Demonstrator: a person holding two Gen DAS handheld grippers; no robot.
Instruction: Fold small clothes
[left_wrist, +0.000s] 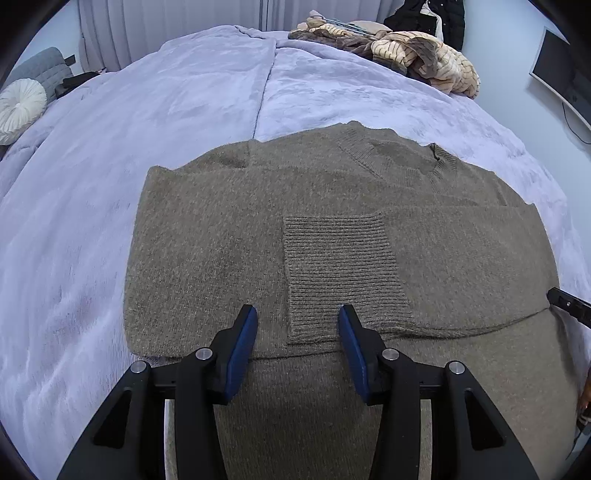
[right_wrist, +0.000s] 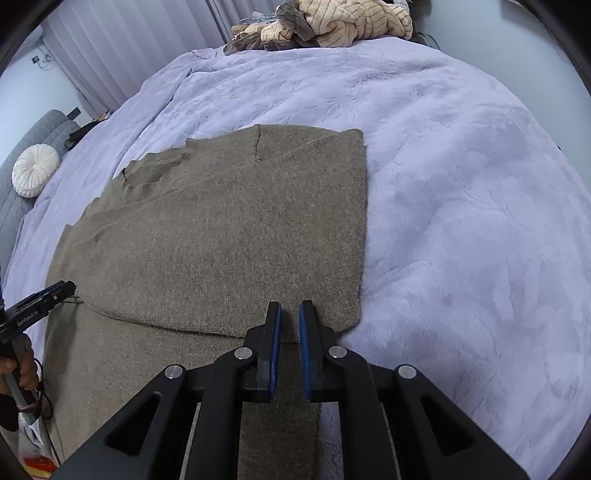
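Lavender blanket (right_wrist: 461, 184) spreads wide past sweater's (right_wrist: 229, 229) right edge.

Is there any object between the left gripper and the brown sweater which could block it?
Nothing visible does. The left gripper is open directly above the brown sweater, near its ribbed cuff; only bare knit lies between the fingers.

brown knitted sweater (left_wrist: 221, 229): matt, coarse wool, ribbed cuff ahead of the jaws
lilac plush blanket (right_wrist: 461, 192): soft, fuzzy pile
left gripper (left_wrist: 298, 314): matt black plastic, blue pads
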